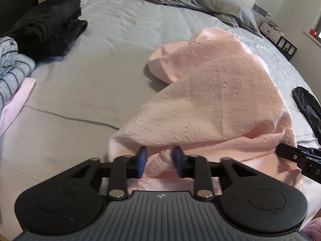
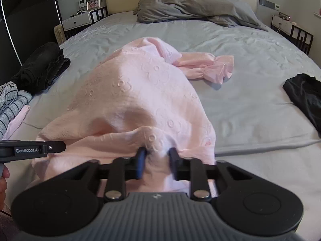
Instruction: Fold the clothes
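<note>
The left gripper (image 1: pixel 159 161) and right gripper (image 2: pixel 155 160) each have pink cloth bunched between parted fingers; whether they clamp it is hard to tell. The pink garment (image 2: pixel 136 98) lies humped on the grey bed (image 2: pixel 240 104), hiding its own near hem. Only the right view shows its ruffled sleeve (image 2: pixel 208 67). Dark clothes (image 1: pixel 46 24) sit far left, a pillow (image 2: pixel 192 2) beyond.

Garment (image 2: pixel 140 92) lies mid-bed (image 2: pixel 240 110) — pillow (image 2: pixel 192 2) behind, folded piles (image 2: pixel 42 66) left, another garment (image 2: pixel 305 92) right.
</note>
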Motion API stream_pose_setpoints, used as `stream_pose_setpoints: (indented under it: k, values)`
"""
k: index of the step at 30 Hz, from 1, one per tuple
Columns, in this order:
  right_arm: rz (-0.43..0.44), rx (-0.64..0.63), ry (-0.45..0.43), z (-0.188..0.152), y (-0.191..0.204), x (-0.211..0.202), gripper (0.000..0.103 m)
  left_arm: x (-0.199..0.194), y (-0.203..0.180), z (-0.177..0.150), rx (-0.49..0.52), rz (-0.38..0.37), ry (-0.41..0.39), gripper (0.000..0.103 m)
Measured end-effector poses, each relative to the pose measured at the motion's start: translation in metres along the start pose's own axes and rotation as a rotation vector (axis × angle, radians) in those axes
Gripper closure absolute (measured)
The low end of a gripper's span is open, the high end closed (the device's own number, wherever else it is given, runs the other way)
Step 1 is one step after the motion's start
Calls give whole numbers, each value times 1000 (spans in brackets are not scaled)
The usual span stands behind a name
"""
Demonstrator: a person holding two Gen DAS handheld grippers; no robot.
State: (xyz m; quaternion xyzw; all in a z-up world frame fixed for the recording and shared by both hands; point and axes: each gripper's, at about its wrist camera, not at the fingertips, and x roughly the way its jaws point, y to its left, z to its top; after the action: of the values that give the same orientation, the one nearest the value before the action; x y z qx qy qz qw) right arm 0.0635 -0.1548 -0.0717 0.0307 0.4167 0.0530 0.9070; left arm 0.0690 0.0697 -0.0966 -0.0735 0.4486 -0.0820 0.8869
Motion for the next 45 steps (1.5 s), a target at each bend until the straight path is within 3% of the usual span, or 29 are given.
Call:
stream_pose_setpoints:
  k: [4, 10, 14, 17, 20, 24, 26, 27, 29, 36, 40, 42, 45]
  values:
    - [-8, -18, -11, 0, 1, -8, 90, -8, -10, -3, 33, -56, -3, 101]
    - [-134, 52, -55, 4, -27, -27, 93, -25, -25, -6, 84, -117, -27, 99]
    - [-225, 93, -65, 3, -53, -37, 93, -31, -29, -7, 100, -107, -37, 77]
    - [-300, 120, -57, 2, -72, -41, 93, -36, -31, -7, 113, -100, -44, 74]
    - [-364, 163, -39, -2, -92, -45, 93, -40, -34, -8, 125, -93, -49, 59]
    - [-407, 192, -41, -8, -104, -55, 88, -38, -36, -10, 139, -81, -32, 58]
    - [-370, 178, -71, -8, -98, -63, 79, -36, -37, -12, 146, -75, -23, 58]
    - [-335, 173, -87, -9, -94, -66, 65, -36, -37, -12, 149, -72, -19, 58]
    - [-228, 145, -116, -10, -78, -72, 56, -35, -38, -13, 156, -66, -10, 58]
    - [21, -117, -85, -31, 4, -58, 54, -31, -41, -18, 181, -45, 21, 58]
    - [81, -225, -66, -42, 35, -48, 51, -27, -37, -24, 188, -59, 62, 58]
    - [100, -284, -50, -46, 44, -42, 43, -24, -35, -28, 192, -69, 87, 56]
    - [81, -371, -41, -54, 55, -34, 42, -18, -34, -33, 192, -98, 124, 55]
